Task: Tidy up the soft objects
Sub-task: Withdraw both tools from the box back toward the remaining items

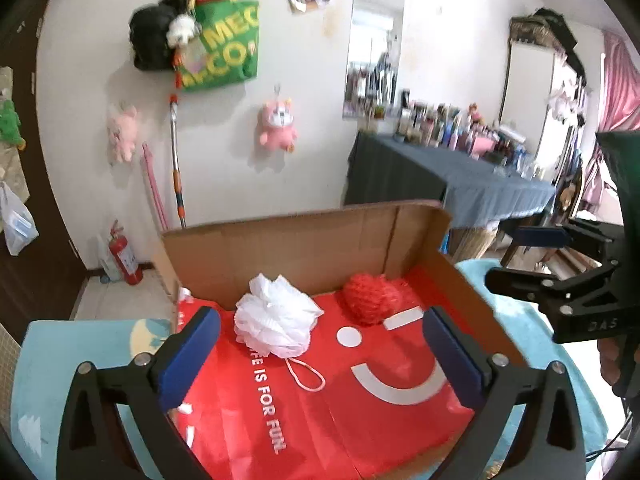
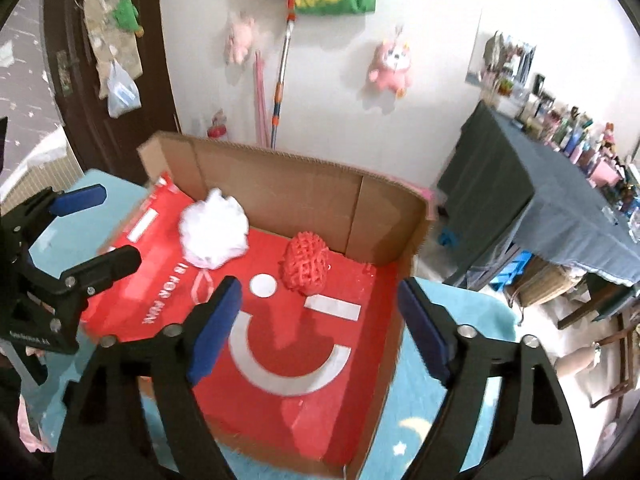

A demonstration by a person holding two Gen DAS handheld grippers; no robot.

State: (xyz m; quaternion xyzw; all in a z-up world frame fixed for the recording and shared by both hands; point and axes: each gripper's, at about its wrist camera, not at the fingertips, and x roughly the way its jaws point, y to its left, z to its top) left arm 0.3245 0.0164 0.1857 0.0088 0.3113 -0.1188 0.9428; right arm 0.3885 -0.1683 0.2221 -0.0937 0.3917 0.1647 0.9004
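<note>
Black fingers [image 1: 188, 360] with blue pads and silver screws.

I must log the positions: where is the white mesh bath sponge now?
In both views the white mesh bath sponge lies inside the cardboard box on its red liner, near the back wall, left of the red mesh ball.

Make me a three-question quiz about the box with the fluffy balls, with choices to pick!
1. Where is the white mesh bath pouf?
A. inside the brown cardboard box
B. on the blue tablecloth
C. on the wall

2. How many soft balls lie in the box?
A. one
B. two
C. four

3. How is the left gripper?
A. open, empty
B. squeezing the pouf
C. squeezing the red woven ball

Answers: 1 A, it rests on the box's red lining. 2 B, one white, one red. 3 A, nothing between its pads.
</note>
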